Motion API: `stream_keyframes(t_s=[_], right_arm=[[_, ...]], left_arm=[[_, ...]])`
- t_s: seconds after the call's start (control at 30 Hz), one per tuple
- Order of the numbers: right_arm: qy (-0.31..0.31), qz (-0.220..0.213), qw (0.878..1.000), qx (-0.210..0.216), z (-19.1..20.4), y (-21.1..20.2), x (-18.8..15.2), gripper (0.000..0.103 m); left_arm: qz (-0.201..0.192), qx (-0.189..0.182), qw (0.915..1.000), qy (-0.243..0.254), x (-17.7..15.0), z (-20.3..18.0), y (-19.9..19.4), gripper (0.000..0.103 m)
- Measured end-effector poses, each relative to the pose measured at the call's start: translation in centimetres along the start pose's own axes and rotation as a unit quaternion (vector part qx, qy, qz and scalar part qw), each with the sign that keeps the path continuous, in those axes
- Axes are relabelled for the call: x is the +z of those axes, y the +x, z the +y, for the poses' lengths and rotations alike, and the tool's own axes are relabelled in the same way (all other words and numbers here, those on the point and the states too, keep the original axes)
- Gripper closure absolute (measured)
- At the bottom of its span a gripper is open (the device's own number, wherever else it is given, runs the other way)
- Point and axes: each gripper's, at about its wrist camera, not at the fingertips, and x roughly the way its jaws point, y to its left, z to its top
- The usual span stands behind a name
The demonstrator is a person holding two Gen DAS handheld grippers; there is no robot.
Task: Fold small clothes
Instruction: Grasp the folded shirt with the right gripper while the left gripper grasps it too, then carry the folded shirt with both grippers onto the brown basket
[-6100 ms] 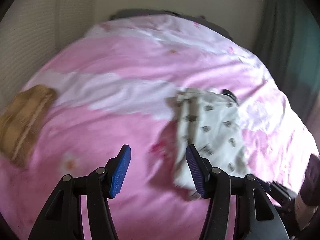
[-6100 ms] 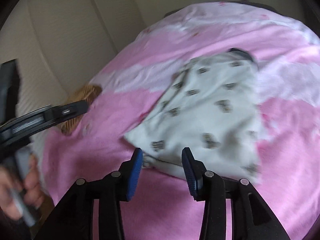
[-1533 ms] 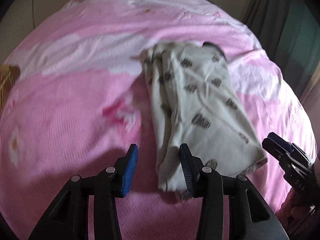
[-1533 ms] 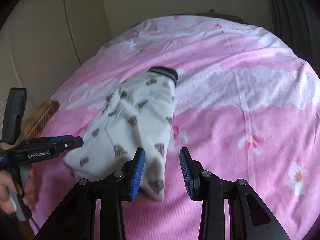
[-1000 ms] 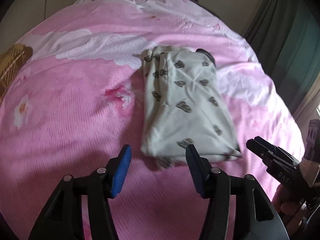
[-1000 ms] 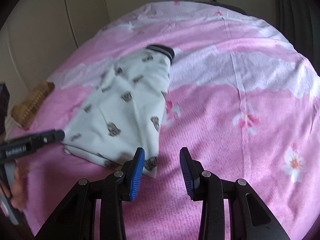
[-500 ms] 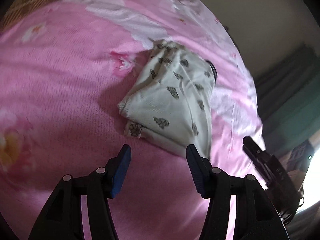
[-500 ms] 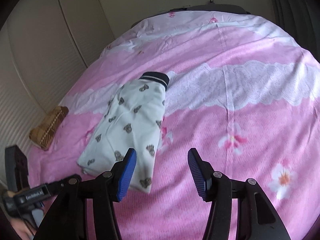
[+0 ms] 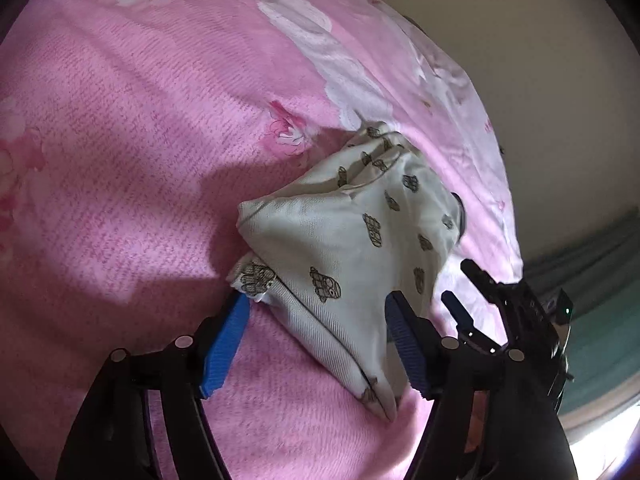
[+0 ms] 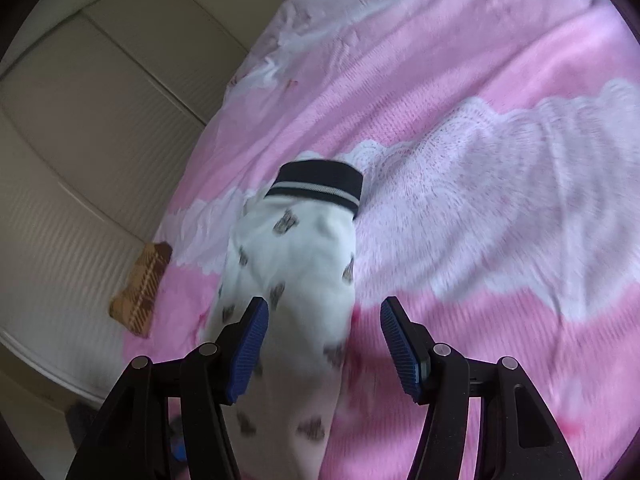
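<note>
A small white garment with grey prints (image 9: 352,240) lies folded in a long strip on the pink bed. Its near edge sits between the open jaws of my left gripper (image 9: 316,340), with the left blue pad at its corner. In the right wrist view the garment (image 10: 296,280) runs away from me to a dark striped waistband (image 10: 316,184). My right gripper (image 10: 324,344) is open, its jaws either side of the garment's near end. The right gripper (image 9: 472,292) also shows in the left wrist view, beside the garment's right edge.
The pink bedspread (image 10: 500,100) with white lace bands and flower prints covers the bed. A tan plaid folded cloth (image 10: 140,288) lies at the bed's left edge by a beige wall. Green curtains (image 9: 592,264) hang at the right.
Both grippers have moved in low to the garment's near end. The jaws now stand either side of the fabric, where half a second ago they were short of it.
</note>
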Motion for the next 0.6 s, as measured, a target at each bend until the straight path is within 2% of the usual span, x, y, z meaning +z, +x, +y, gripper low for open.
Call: stream_keyframes(t_s=[0.23, 0.3, 0.4, 0.43, 0.47, 0.5, 0.57, 0.6], right_arm=[[0.003, 0.041, 0.998, 0.039, -1.0, 4.9, 3.1, 0.043], [-0.004, 0.047, 0.997, 0.058, -0.5, 6.3, 3.8, 0.043], [-0.002, 0.065, 0.994, 0.090, -0.1, 7.9, 4.3, 0.043], [-0.005, 0.071, 0.993, 0.090, 0.3, 8.4, 4.3, 0.043], [-0.009, 0.072, 0.994, 0.086, 0.6, 8.7, 4.3, 0.044], [-0.011, 0.072, 0.994, 0.085, 0.8, 8.7, 4.2, 0.047], [-0.007, 0.075, 0.993, 0.091, 1.1, 8.6, 3.9, 0.078], [-0.002, 0.073, 0.993, 0.096, 1.1, 8.4, 3.7, 0.084]], left_arm=[[-0.014, 0.011, 0.9998, 0.003, 0.4, -0.8, 1.5, 0.032], [-0.021, 0.010, 0.9997, 0.002, 0.5, -0.9, 1.7, 0.040], [-0.026, 0.013, 0.9996, -0.002, 0.6, -0.7, 2.0, 0.061], [-0.025, 0.013, 0.9996, -0.003, 0.7, -0.6, 2.1, 0.073], [-0.023, 0.013, 0.9996, -0.002, 0.8, -0.5, 2.2, 0.079], [-0.021, 0.010, 0.9997, -0.002, 0.9, -0.2, 2.2, 0.081], [-0.019, 0.006, 0.9998, 0.002, 1.0, -0.1, 2.0, 0.085], [-0.018, 0.005, 0.9998, 0.006, 1.1, -0.2, 1.8, 0.085]])
